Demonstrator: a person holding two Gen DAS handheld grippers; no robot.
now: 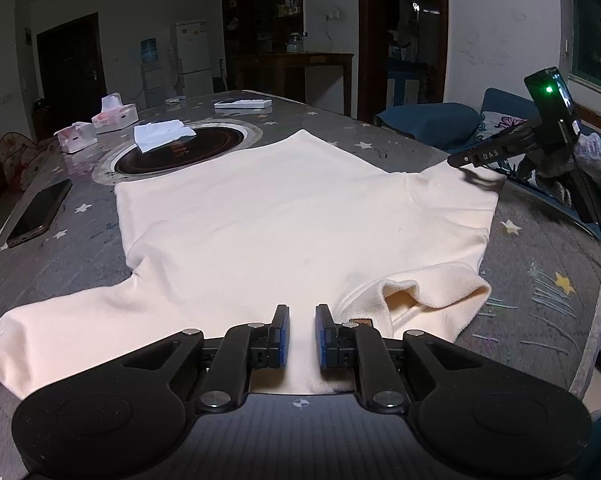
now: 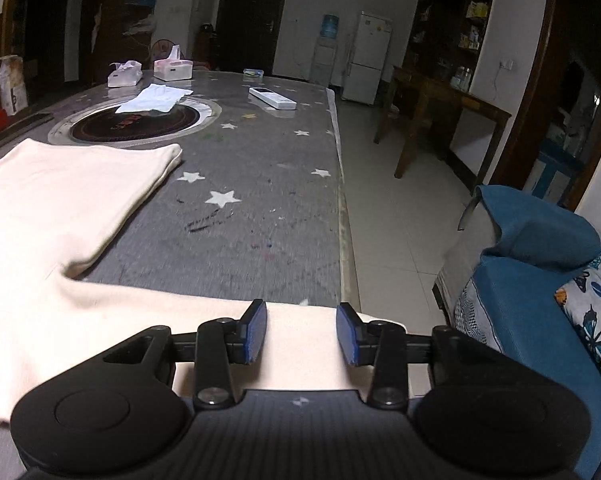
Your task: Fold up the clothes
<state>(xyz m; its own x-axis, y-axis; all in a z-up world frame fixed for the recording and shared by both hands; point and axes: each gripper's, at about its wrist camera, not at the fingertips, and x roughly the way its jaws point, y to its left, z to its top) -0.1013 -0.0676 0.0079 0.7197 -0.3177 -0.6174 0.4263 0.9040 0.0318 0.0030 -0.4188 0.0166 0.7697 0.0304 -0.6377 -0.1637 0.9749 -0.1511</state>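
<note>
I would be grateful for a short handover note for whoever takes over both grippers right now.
Left gripper: open, fingers straddling the cream shirt near its collar.
Right gripper: open, over the end of one sleeve by the table edge.
The shirt lies spread flat on the table; the other sleeve is stretched out too.
Done: shirt laid out. Left: all folds, sleeves first.

Cream short-sleeved shirt [image 1: 284, 216] spread flat on a grey star-patterned table, collar end nearest the camera, one sleeve stretched out left, neckline folded open at right
</note>
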